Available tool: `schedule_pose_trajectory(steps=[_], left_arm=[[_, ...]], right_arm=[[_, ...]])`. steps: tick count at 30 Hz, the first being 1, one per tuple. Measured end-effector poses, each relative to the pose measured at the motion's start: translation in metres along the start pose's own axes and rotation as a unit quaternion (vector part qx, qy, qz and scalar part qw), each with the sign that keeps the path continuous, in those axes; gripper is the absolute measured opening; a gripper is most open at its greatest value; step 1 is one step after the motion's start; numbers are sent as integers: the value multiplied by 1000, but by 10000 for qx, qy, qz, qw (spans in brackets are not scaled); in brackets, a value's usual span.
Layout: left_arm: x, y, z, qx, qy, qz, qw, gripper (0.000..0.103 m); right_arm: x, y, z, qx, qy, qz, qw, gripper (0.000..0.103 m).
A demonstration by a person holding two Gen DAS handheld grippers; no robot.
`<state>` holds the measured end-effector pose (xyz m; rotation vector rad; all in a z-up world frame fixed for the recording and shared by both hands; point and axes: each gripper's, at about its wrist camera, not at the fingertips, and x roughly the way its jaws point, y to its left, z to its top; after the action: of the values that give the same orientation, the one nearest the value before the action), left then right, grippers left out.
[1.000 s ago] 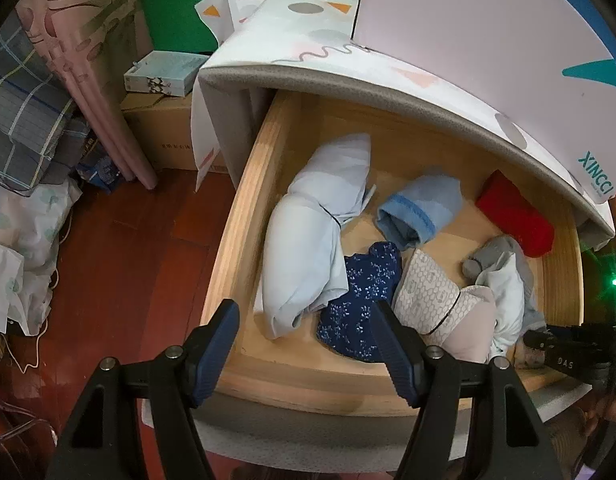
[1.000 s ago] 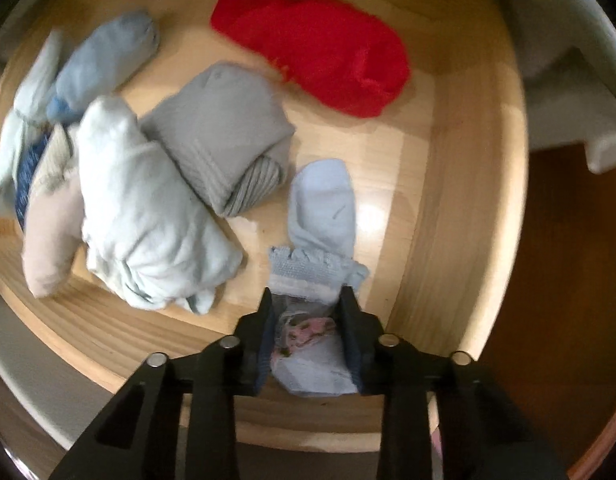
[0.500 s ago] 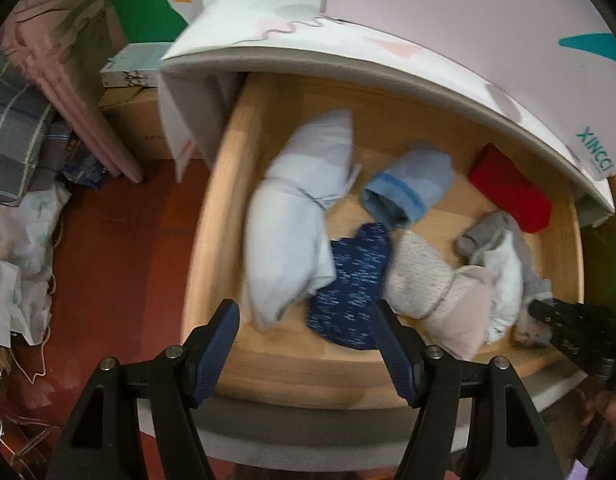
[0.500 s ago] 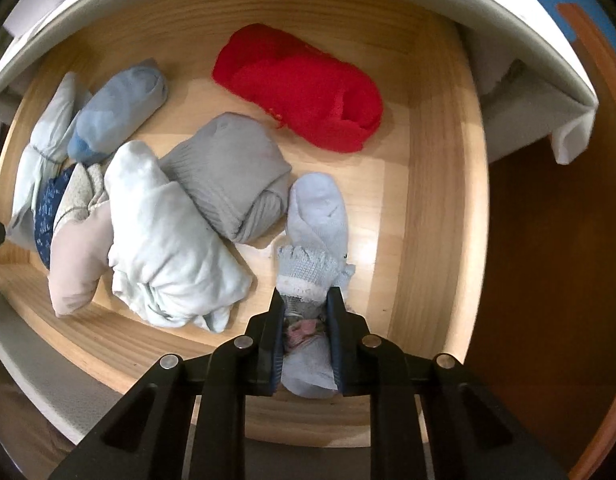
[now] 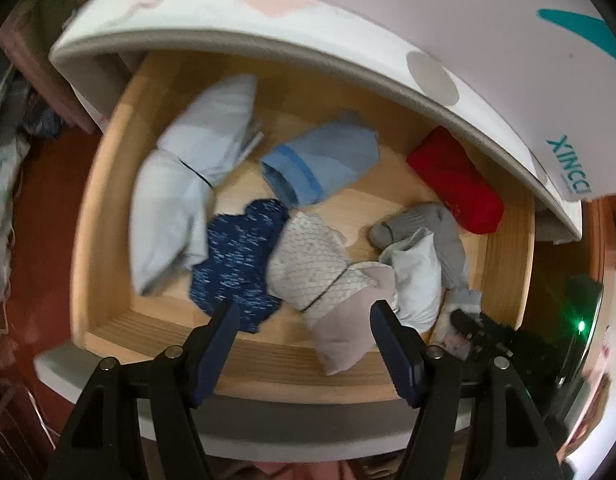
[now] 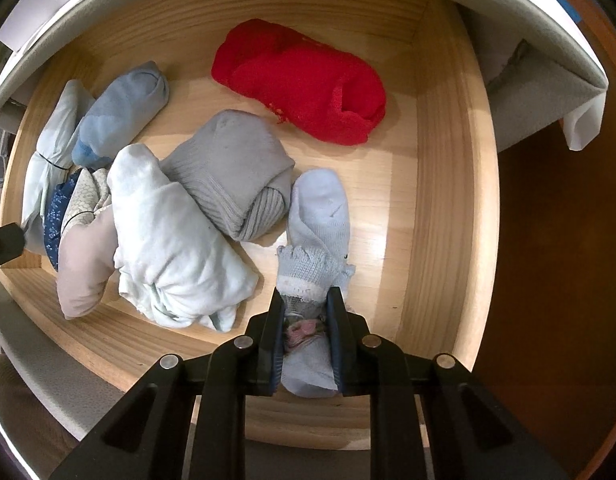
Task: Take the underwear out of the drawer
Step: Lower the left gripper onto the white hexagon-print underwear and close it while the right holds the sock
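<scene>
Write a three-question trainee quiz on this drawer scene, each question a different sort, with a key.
1. True or false: the left gripper is shut on the navy patterned bundle.
2. Multiple choice: the right gripper grips which item? A) red knit roll B) pale blue frilled sock C) grey ribbed roll
3. Fill in: the clothes lie in a wooden ____.

Key: 1 false, it is open and holds nothing; 2 B; 3 drawer.
</scene>
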<state>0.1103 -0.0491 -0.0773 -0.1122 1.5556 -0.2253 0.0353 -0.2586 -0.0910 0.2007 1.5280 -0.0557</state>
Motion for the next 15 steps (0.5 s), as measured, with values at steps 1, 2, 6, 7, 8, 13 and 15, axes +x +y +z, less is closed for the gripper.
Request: schedule_pose_trajectory(steps=[1,2,6,7,8,13,15], left_arm=[[4,-2,1,-101,45,-9,9999,70],[6,-1,2,-179,80,-4,9998,70],[18,-6,7,-399,151,6,9991,69],[20,-7,8,-407,161,0,9990,69],[22,-8,8,-414,168,-8,9990,66],[35,-13,12,-535,129,135,9984,47],[39,-12,12,-676,34,186,9975,50]], right_arm=[[0,-1,1,9,-3,19,10000,18],[-1,-3,2,26,-8,48,10000,18],[6,-8,1,98,3,186,9998,18],[9,-8,0,103,-2,202,9997,18],[9,-9,1,102,-5,226,9997,18],[15,-13,0,123,-7,307,9995,18],[16,-15,0,135,-14,333,9994,19]])
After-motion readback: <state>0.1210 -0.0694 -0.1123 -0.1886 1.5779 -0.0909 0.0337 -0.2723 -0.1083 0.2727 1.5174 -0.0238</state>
